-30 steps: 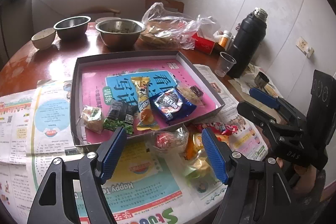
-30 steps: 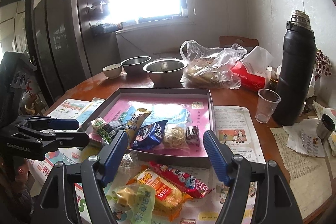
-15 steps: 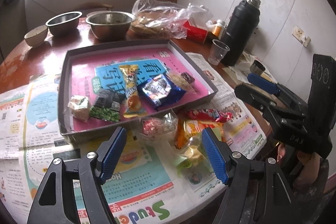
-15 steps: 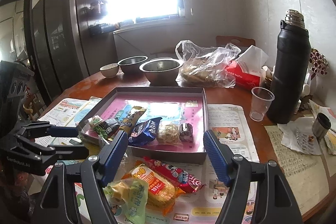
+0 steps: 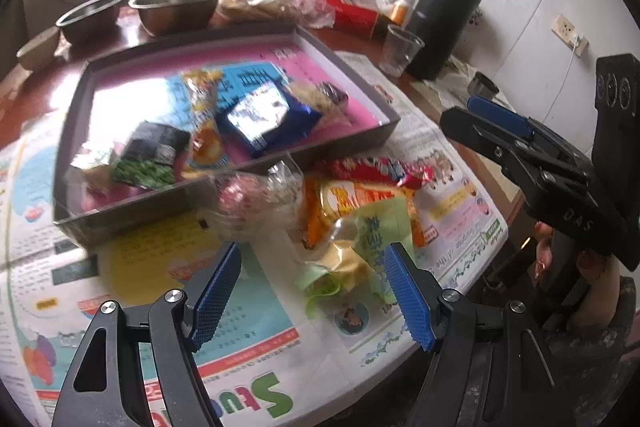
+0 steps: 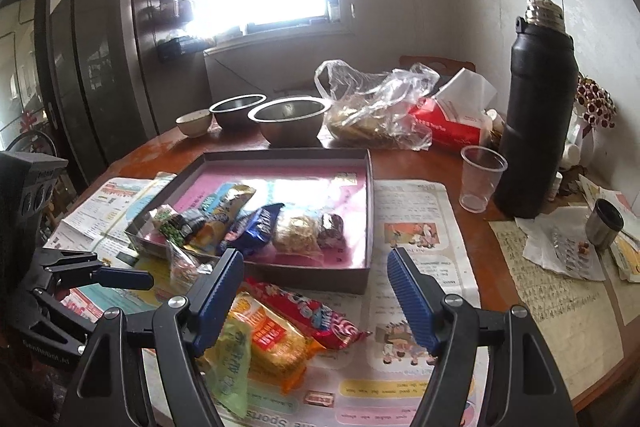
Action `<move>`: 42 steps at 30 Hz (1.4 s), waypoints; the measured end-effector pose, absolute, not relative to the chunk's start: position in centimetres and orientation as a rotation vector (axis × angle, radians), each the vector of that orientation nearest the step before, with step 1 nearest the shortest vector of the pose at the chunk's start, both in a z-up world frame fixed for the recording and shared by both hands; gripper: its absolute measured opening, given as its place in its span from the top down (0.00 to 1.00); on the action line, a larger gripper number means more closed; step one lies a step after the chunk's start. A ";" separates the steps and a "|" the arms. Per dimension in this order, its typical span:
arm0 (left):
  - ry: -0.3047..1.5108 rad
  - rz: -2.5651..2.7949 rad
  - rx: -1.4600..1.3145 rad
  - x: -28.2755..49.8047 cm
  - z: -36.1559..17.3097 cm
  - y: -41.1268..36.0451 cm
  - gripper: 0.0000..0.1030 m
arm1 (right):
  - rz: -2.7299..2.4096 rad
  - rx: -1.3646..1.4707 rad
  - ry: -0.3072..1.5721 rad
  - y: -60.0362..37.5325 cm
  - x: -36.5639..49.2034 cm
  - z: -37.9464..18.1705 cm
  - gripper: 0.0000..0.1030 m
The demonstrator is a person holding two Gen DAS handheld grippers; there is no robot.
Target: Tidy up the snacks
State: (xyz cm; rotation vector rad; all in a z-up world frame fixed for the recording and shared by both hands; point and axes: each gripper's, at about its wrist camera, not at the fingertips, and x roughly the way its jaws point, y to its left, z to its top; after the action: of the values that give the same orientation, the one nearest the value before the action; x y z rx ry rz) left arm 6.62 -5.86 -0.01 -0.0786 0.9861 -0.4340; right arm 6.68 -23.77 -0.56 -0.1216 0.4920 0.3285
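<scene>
A grey tray with a pink liner holds several packets, among them a blue one and a green pea packet. In front of it, on newspaper, lie a clear candy bag, a red packet, an orange packet and a pale green packet. My left gripper hangs open just above the green packet, pointing steeply down. My right gripper is open and empty over the red and orange packets. Each gripper shows in the other's view, the left gripper and the right gripper.
A black thermos, a clear plastic cup, two steel bowls, a plastic bag and a red tissue box stand behind the tray. A small steel cup and papers lie right. The table edge is near.
My left gripper has dropped and tilted down toward the loose packets, which now look larger. The right gripper has shifted slightly. Both stay open.
</scene>
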 end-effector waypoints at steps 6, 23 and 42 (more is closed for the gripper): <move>1.026 -0.437 -0.090 7.1 -1.4 -6.3 0.27 | 0.323 -0.105 0.553 -24.9 8.1 -2.0 0.28; 1.056 -0.428 -0.057 8.1 -3.1 -7.7 0.27 | 0.400 -0.244 0.662 -23.4 11.7 -6.9 0.28; 1.030 -0.373 -0.058 7.9 -3.0 -4.5 0.31 | 0.501 -0.353 0.684 -20.9 9.8 -8.2 0.51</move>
State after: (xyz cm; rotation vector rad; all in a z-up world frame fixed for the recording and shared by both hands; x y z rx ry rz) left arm 7.88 -4.47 -3.00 -0.0579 1.0295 -0.3731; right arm 9.82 -20.93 -8.22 -0.3528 0.6839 0.5014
